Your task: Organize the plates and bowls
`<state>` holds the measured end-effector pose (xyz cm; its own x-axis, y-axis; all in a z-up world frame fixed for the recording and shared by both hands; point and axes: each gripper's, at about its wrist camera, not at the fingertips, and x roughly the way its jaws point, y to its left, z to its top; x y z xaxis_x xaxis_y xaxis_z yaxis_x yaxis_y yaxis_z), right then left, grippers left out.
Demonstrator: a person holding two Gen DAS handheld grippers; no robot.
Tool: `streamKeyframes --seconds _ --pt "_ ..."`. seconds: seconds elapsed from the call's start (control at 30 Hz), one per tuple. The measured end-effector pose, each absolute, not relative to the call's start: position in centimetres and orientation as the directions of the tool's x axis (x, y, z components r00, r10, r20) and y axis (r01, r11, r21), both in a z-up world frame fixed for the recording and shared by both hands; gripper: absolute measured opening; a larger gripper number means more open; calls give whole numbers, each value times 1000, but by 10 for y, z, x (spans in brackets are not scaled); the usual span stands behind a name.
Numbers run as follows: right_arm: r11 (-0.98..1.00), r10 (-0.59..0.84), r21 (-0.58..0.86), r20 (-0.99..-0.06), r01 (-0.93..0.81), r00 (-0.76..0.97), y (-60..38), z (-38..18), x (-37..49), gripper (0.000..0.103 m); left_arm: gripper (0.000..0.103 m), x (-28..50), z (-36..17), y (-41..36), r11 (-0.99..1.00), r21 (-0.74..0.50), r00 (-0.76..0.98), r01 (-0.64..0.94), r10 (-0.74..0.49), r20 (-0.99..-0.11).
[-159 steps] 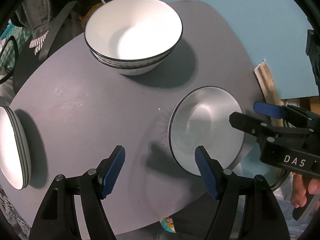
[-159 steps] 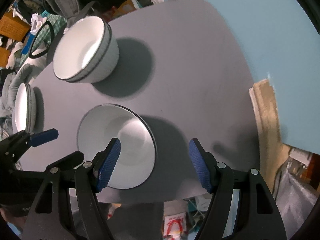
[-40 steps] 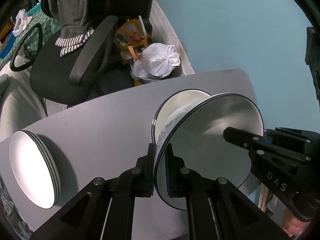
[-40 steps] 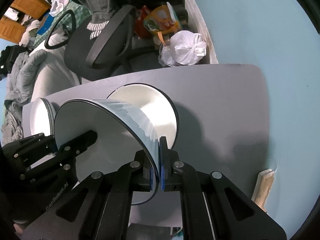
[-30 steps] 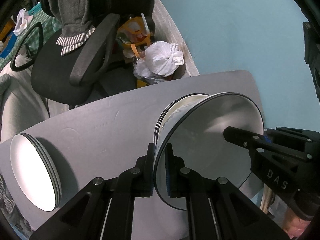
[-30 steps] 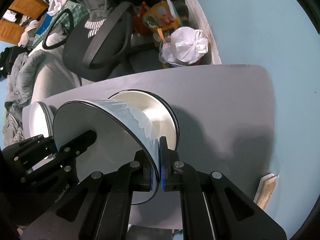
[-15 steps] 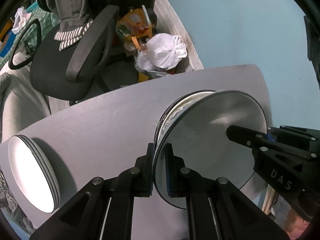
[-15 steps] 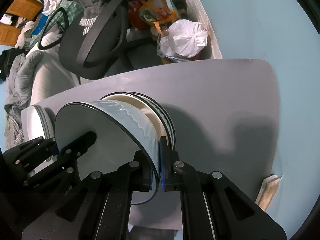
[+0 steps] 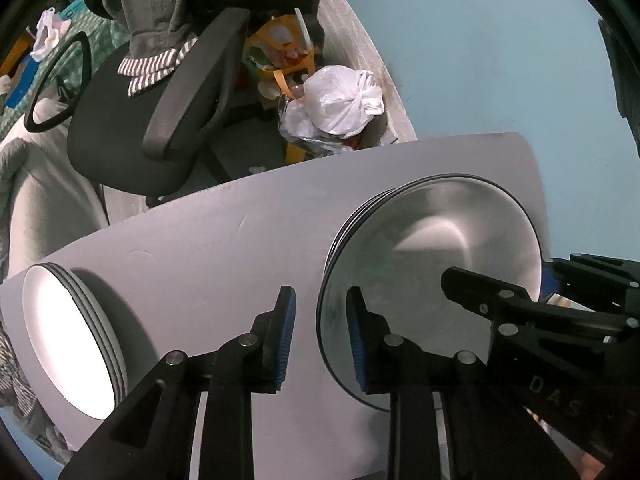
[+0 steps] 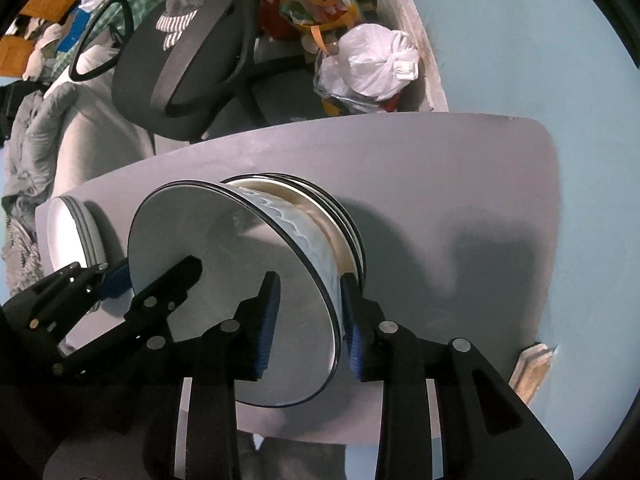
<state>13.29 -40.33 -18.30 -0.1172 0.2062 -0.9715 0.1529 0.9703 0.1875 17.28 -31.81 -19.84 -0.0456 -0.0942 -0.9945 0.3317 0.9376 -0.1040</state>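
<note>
Plates [image 9: 66, 340]: a white stack on the grey table [image 9: 224, 248], well left of the left gripper's fingers [image 9: 285, 332].

Left gripper [image 9: 320, 336]: fingers spread, straddling the near rim of the top bowl [image 9: 440, 264], one pad outside the wall, the other inside; whether either pad touched could not be told.

Top bowl: white, dark-rimmed, wave band on its outer wall, nested in the bowl stack [image 10: 348, 232] between the two grippers, ahead of both sets of fingers.

Right gripper [image 10: 308, 324]: fingers [image 10: 267, 320] likewise parted, one pad inside the bowl, the other outside against or just beside the wall; contact could not be told.

Beyond the table, ahead of the fingers: black chair [image 9: 160, 112] draped with a grey garment, white bag [image 9: 344, 100], blue wall [image 9: 500, 60].
</note>
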Motion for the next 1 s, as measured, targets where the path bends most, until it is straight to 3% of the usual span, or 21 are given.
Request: streamKeyframes --seconds 0.33,0.47,0.7,0.87,1.0 --pt "977 175 161 -980 141 -96 -404 -171 134 33 31 172 -189 -315 944 -106 -20 312 -105 -994" --pt "983 133 123 -989 136 -68 -406 -165 134 50 31 172 -189 -314 947 -117 -24 300 -115 -993" --pt "983 137 129 -989 129 -54 -407 -162 131 51 32 166 -180 -313 942 -130 -16 311 -131 -991" --pt "984 123 119 -992 134 -24 -411 -154 126 52 44 160 -164 -309 937 -125 24 325 -141 -990" --pt "982 116 117 -993 145 13 -416 -144 120 63 49 156 -151 -306 934 -117 48 339 -141 -989"
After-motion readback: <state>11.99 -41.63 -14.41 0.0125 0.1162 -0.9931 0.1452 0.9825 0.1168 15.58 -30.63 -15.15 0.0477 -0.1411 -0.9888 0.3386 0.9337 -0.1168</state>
